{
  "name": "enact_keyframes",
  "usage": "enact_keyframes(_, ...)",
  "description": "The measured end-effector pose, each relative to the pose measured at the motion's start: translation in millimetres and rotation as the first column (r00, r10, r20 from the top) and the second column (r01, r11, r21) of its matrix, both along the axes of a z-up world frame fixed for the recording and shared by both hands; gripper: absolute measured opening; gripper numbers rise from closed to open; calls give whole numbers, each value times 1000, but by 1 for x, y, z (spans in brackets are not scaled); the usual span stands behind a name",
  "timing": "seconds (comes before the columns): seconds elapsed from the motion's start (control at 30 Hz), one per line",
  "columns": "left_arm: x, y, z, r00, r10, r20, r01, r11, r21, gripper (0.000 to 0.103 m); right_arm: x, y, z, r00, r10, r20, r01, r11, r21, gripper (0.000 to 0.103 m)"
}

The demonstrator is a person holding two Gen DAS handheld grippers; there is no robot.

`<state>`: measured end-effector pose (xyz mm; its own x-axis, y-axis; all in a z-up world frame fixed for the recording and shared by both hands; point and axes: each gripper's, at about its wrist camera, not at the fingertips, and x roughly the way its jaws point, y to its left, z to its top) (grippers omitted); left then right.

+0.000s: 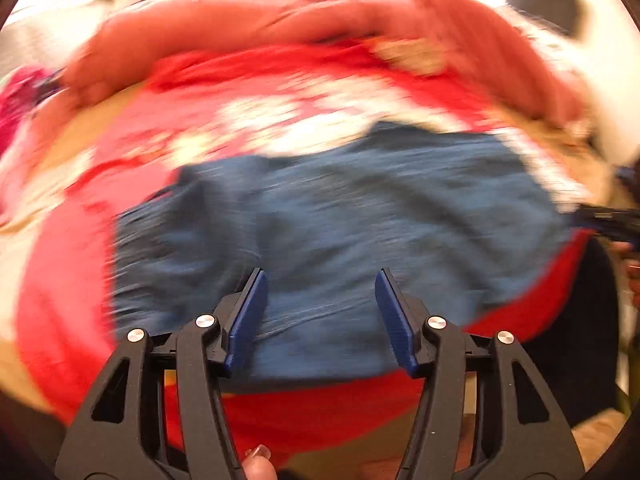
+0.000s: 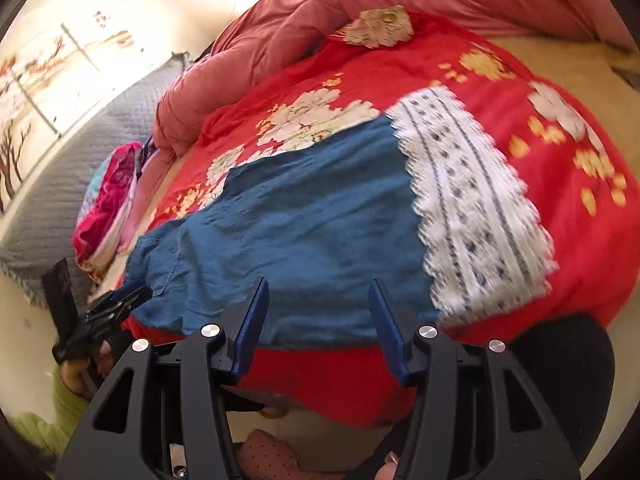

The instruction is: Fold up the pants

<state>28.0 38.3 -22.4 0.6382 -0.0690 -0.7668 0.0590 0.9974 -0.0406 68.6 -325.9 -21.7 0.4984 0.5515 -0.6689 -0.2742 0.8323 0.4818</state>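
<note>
A bed is filling both views, largest of all, and a red floral sheet is covering most of it. A pink quilt is lying bunched along the far edge of the bed, with a grey quilted headboard standing beyond it at the left of the right wrist view. The blue pants are lying spread flat on the red sheet near the front edge of the bed; a white lace-edged patterned band is forming their end on the right. In the left wrist view, which is blurred by motion, the same pants are occupying the centre above the red sheet.

A small heap of pink and magenta clothes is lying on the bed just beside the waist end of the pants.

The right hand-held gripper is hovering at the near edge of the pants with its jaws spread apart and nothing between them. The left hand-held gripper is likewise standing wide apart over the near edge of the pants, gripping nothing. In the right wrist view, the left hand-held gripper is appearing at the waist corner of the pants; whether it is touching the cloth cannot be told.
</note>
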Motion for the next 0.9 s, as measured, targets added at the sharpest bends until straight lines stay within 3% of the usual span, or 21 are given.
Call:
enact_keyframes(0.07, 3, 14, -5, 998, 47, -30, -47, 999, 17, 46, 8, 5, -4, 1000, -7, -13, 7, 1000, -31, 53)
enact_keyframes(0.17, 6, 20, -4, 999, 38, -32, -37, 998, 52, 36, 16, 2, -20, 997, -29, -73, 25, 998, -50, 55)
enact_keyframes(0.3, 10, 28, -6, 998, 52, -43, -52, 999, -10, 30, 17, -2, -26, 996, -27, -81, 25, 999, -26, 55)
enact_keyframes(0.37, 6, 27, -4, 999, 39, -31, -40, 999, -11, 35, 15, 1, -25, 997, -21, -69, 17, 999, -47, 56)
enact_keyframes(0.43, 1, 21, 6, 1000, 15, -15, -16, 998, -66, 51, 13, 2, -18, 999, -17, -48, 15, 999, -41, 56)
enact_keyframes(0.6, 7, -2, 41, 995, -69, 77, 78, 989, -128, 55, 23, -12, 17, 996, -49, 80, 50, 999, -8, 56)
enact_keyframes(0.73, 50, -27, 58, 990, -114, 85, 128, 975, -184, 59, 62, -29, 36, 986, -104, 132, 108, 994, -22, 57)
enact_keyframes(0.83, 94, -44, 54, 992, -119, 31, 123, 969, -213, 59, 103, -42, 36, 987, -113, 115, 117, 993, -32, 57)
enact_keyframes(0.9, 116, -52, 48, 993, -115, 2, 113, 976, -189, 59, 133, -49, 29, 990, -111, 82, 116, 992, -55, 57)
